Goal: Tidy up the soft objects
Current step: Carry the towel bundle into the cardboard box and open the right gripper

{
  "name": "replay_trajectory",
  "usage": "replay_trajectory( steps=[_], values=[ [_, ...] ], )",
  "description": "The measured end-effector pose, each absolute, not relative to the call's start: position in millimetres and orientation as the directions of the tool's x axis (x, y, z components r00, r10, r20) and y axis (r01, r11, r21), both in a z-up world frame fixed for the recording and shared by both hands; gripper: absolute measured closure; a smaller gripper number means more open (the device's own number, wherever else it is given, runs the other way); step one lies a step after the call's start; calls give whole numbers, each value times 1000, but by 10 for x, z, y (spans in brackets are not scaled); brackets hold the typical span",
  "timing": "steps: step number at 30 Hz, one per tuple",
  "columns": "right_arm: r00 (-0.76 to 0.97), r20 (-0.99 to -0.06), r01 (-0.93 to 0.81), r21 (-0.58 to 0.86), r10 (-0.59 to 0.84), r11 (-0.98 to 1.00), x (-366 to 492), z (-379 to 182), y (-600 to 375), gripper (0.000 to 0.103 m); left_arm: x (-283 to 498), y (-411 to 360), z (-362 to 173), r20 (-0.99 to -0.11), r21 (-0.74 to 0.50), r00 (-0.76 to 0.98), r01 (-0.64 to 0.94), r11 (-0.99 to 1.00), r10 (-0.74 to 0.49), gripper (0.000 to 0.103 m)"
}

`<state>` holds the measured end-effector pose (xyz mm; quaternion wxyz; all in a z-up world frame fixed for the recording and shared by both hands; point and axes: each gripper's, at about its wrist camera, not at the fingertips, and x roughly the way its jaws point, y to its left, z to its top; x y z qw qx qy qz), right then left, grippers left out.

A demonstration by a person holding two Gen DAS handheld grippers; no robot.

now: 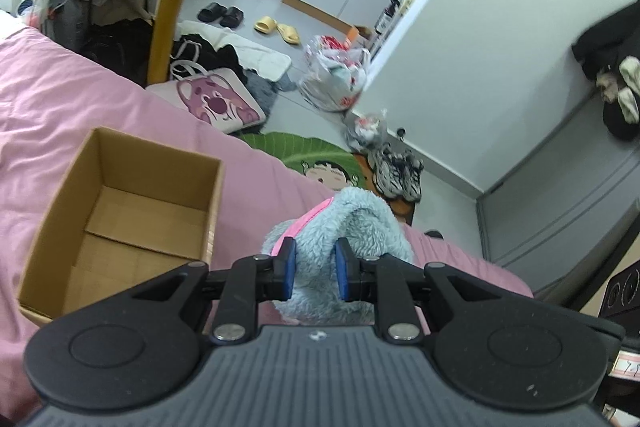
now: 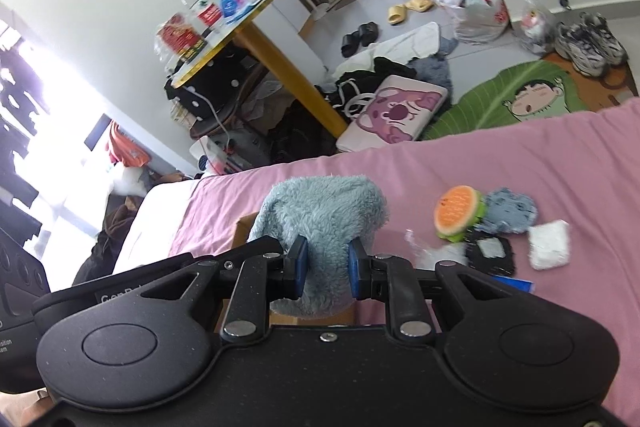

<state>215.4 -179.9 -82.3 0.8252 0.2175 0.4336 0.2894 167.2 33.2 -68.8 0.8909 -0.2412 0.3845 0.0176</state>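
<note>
Left wrist view first: our left gripper (image 1: pixel 315 265) has its jaws clenched on the fluffy blue cloth (image 1: pixel 352 223), a pink trim showing along its left edge. The cloth hangs above the pink bed (image 1: pixel 80 95), just right of the open cardboard box (image 1: pixel 120 211), which looks empty from here. To do this well, we want to swing left and get the bundle fully over the box mouth before letting go (a soft thing like this will drape over the rim if we drop it short).

Over to the right wrist view: our right gripper (image 2: pixel 328 267) is clamped on the same blue cloth (image 2: pixel 320 211), so we carry it two-handed. Both hands should travel together and lower it in, then release at the same time. A sliver of the box shows behind the cloth. Off to the right on the bed wait the orange plush burger (image 2: pixel 458 213), a grey-blue pad (image 2: pixel 508 211), a black patch (image 2: pixel 492 255) and a white pad (image 2: pixel 549 245).
</note>
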Motion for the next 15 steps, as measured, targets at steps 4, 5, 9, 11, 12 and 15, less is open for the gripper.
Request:
replay_trajectory(
  steps=[4,5,9,11,12,15],
  values=[
    [454,-586,-314,599,671,736,2168,-726,-1584,82,1667,487,-612,-683,-418,718,-230,879,-138,84],
    [453,-585,-320,598,673,735,2177,-706,-1541,82,1658,538,-596,-679,-421,722,-233,877,-134,84],
    [446,-584,-345,588,679,732,2215,-663,-1352,82,1660,734,-570,-668,-437,735,-255,863,-121,84],
    [438,-588,-357,581,680,732,2242,-648,-1229,82,1654,836,-579,-665,-446,738,-272,852,-112,84],
    [434,-591,-362,577,680,732,2253,-655,-1182,82,1656,888,-597,-665,-453,739,-286,844,-107,84],
    [417,-605,-381,561,678,735,2287,-677,-1020,82,1663,1023,-666,-669,-467,738,-324,823,-89,84]
  ],
)
